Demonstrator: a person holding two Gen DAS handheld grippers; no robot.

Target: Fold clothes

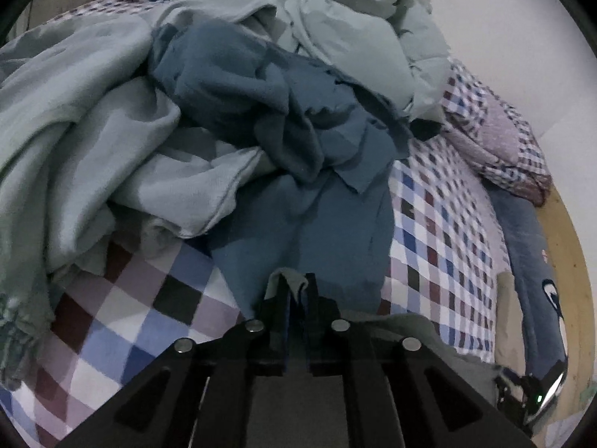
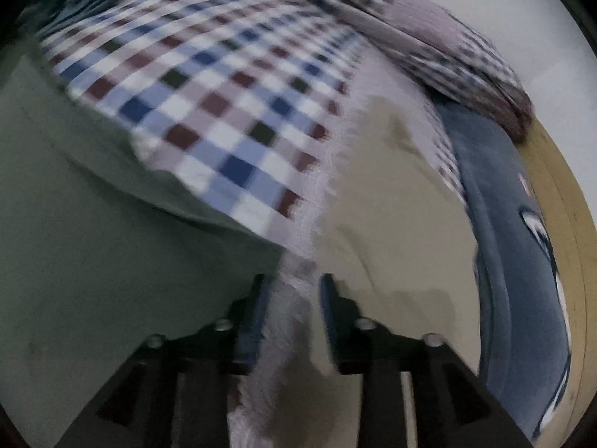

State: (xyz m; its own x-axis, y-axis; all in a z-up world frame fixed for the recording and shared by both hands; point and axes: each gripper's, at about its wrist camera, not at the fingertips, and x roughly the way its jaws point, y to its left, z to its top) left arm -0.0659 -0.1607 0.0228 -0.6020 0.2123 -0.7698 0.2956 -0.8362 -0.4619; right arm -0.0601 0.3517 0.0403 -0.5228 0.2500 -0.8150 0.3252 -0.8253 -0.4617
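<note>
Green cloth [image 1: 287, 280] pinched between left jaws.

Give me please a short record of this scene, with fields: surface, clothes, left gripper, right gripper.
surface: checked sheet
clothes: blue garment lying over pale green garments in a pile
left gripper: shut on a grey-green cloth
right gripper: open, over the sheet's fringed edge; picture blurred
other: blue plush toy beside the sheet
</note>
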